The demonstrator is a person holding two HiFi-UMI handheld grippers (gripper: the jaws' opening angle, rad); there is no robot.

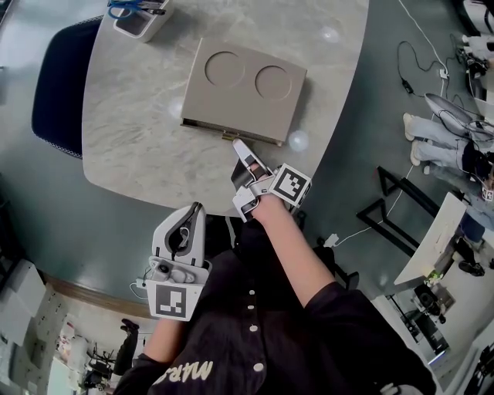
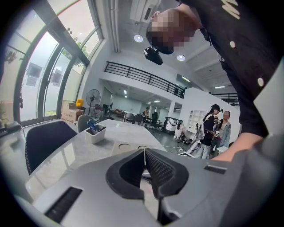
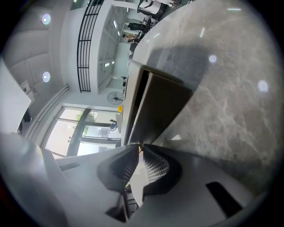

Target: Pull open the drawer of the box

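A flat tan box (image 1: 243, 91) with two round recesses in its top lies on the marble table (image 1: 139, 146). A small brass handle (image 1: 229, 136) sticks out of the middle of its near face. My right gripper (image 1: 238, 145) reaches to that face, its jaws shut on the handle (image 3: 141, 146). In the right gripper view the dark drawer front (image 3: 159, 111) fills the space just past the tips. My left gripper (image 1: 193, 210) hangs back near my body, off the table, shut with nothing in it (image 2: 144, 153). The box (image 2: 133, 146) shows low beyond it.
A white holder with blue items (image 1: 139, 17) stands at the table's far left corner. A dark blue chair (image 1: 58, 81) sits left of the table. The rounded table edge (image 1: 193, 202) is close to me. Cables and a black frame (image 1: 394, 208) lie on the floor, right. People (image 2: 215, 131) stand beyond.
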